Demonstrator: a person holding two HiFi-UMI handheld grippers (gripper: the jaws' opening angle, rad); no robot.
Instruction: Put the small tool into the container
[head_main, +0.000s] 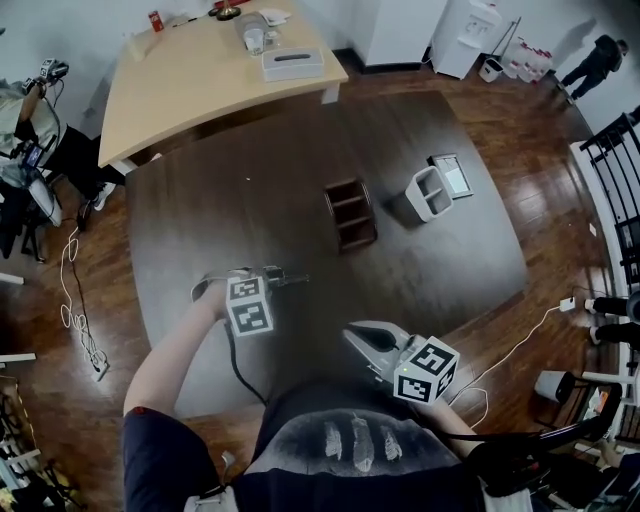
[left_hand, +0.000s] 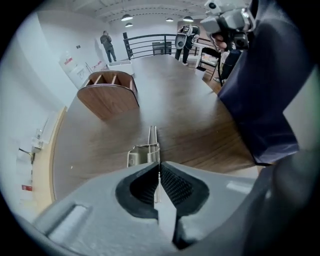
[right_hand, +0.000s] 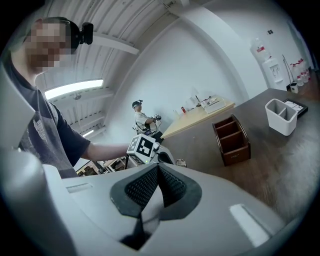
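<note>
On the head view, think of a clock with 12 at the top. Closest in, at 5 o'clock, is the right gripper (head_main: 352, 333). Its own view shows the right gripper (right_hand: 159, 167) with its two black pads pressed together and nothing between them.

A bit further out, at 8 o'clock, is the left gripper (head_main: 264, 277), pointing steeply down at the dark table (head_main: 200, 220). Its own view shows the left gripper (left_hand: 159, 167) squeezed tight on a small metal tool (left_hand: 148, 150). The thin end of the tool is pinched between the pads. The rest sticks out past the tips, above the table. In the head view the small metal tool (head_main: 288, 279) pokes out from the gripper toward 3 o'clock.

Further on, at about 2 o'clock from the left gripper and well apart from it, a brown wooden box (head_main: 350, 213) stands on the dark table. It has a few open slots. The tool is not in it.

At 3 o'clock from the brown box stands a white box (head_main: 428, 193), with a flat dark screen (head_main: 452, 175) just beside it.

Far off at 11 o'clock is a light wooden table (head_main: 190, 85) with a white tissue box (head_main: 292, 63) on it.
</note>
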